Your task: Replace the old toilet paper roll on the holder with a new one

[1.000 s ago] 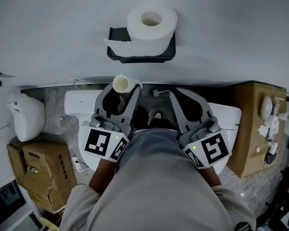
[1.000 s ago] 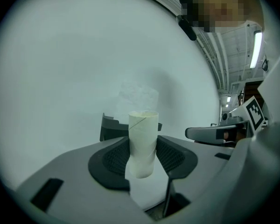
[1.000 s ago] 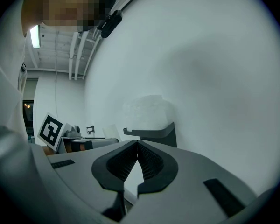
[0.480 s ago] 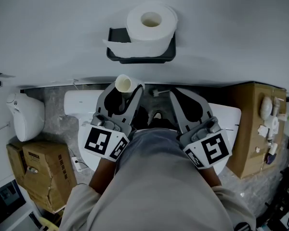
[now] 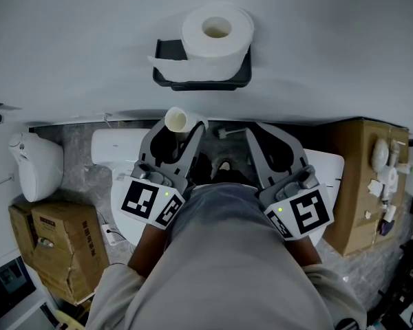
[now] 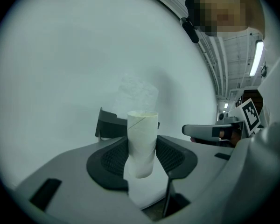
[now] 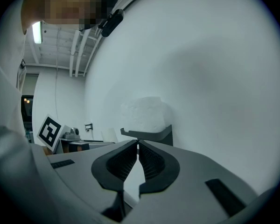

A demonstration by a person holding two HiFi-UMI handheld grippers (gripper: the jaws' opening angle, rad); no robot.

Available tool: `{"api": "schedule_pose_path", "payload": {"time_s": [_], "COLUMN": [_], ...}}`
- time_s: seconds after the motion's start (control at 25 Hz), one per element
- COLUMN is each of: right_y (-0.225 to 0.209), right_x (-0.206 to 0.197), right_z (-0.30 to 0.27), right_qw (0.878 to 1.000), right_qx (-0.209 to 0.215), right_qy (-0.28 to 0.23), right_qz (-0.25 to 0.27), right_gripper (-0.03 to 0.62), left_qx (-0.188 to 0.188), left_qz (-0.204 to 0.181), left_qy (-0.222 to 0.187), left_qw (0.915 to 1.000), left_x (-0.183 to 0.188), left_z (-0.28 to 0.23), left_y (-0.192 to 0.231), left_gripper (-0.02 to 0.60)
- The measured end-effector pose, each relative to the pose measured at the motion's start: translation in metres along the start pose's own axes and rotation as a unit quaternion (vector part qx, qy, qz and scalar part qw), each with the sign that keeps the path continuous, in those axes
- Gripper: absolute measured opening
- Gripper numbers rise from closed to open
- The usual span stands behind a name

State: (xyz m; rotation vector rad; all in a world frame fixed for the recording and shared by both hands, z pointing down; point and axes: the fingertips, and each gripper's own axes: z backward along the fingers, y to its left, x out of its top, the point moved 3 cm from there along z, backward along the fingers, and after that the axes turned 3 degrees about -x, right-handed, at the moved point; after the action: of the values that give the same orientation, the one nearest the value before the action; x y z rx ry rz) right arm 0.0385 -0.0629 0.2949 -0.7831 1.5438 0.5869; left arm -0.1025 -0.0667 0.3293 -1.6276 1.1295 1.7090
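The left gripper [image 5: 178,132] pinches the empty cardboard tube [image 6: 142,141], long axis upright; the right gripper [image 7: 138,155] is pressed together, empty. The new roll [image 5: 217,33] stands on the holder [image 5: 166,50] on the wall ahead, probably slightly nearer the left one

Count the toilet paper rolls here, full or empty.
2. A full roll sits on the wall holder; an empty cardboard tube is clamped in the left hand-held gripper. More could be hidden.
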Motion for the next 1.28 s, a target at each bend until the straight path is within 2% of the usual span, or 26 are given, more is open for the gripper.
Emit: {"api": "schedule_pose_path", "payload": {"time_s": [0.32,0.36,0.44,0.68,0.84,1.12,1.28], "right_y": [-0.015,-0.015,-0.016,-0.021,-0.027,-0.03,-0.029], "right_x": [0.033,0.037,0.046,0.063,0.067,0.072,0.074], "right_z": [-0.012,-0.015,-0.02,-0.04,-0.054,-0.081,-0.096], "right_qw": [0.998,0.998,0.997,0.993,0.993,0.994,0.995], "right_qx": [0.001,0.002,0.005,0.017,0.021,0.044,0.044], "right_qy": [-0.021,-0.024,-0.028,-0.033,-0.028,-0.021,-0.02], "right_qz": [0.059,0.065,0.076,0.112,0.116,0.097,0.092], "right_gripper": [0.03,0.045,0.128,0.238,0.301,0.358,0.375], "left_qx": [-0.001,-0.001,-0.002,-0.002,-0.001,-0.002,-0.002], "left_qz": [0.007,0.008,0.01,0.013,0.014,0.014,0.013], "left_qy": [-0.004,-0.005,-0.006,-0.006,-0.005,-0.001,-0.001], "left_qw": [1.0,1.0,0.9999,0.9999,0.9999,0.9999,0.9999], "left_x": [-0.001,-0.001,-0.002,-0.004,-0.006,-0.008,-0.009], "left_z": [0.002,0.002,0.003,0.005,0.008,0.01,0.011], "left_y": [-0.002,-0.003,-0.003,-0.003,-0.004,-0.005,-0.002], "left_gripper": [0.178,0.178,0.178,0.178,0.178,0.178,0.178]}}
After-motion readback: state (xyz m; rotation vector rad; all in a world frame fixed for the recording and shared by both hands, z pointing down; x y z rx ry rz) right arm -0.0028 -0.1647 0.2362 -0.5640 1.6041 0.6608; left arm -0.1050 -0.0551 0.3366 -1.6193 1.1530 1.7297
